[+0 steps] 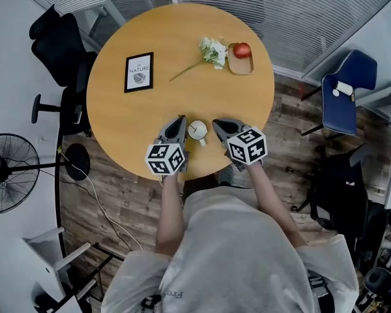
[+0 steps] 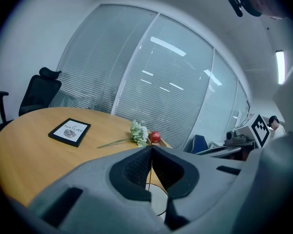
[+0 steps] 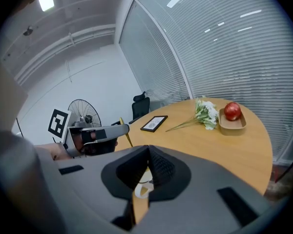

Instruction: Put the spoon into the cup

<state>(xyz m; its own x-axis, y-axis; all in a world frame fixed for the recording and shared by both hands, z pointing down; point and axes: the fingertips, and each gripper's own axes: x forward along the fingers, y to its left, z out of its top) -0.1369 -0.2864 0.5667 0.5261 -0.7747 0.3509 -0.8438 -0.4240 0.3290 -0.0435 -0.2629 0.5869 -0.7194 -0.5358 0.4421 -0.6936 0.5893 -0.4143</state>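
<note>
Forearms reach forward from the person's body in the head view and draw in toward a white cup [image 1: 197, 130] at the near edge of a round table [image 1: 182, 96]. The left gripper [image 1: 180, 120] sits just left of the cup and the right gripper [image 1: 215, 123] just right of it, marker cubes toward the person. A frame [image 1: 139, 72] lies far left on the table. Flowers [image 1: 213, 51] and an apple [image 1: 242, 49] in a tray [image 1: 240, 66] lie far right.

Left gripper view: the jaws are pressed together on a thin gold spoon [image 2: 147, 174], which runs down from the tips toward the cup's gold-edged rim below. Whether its lower end is inside the cup cannot be told.

Right gripper view: the jaws meet at the tips. The cup's white handle shows in the gap beneath them, and it is unclear whether they touch it. The left gripper appears on the left of this view, level, with the spoon slanting down from its tip.
</note>
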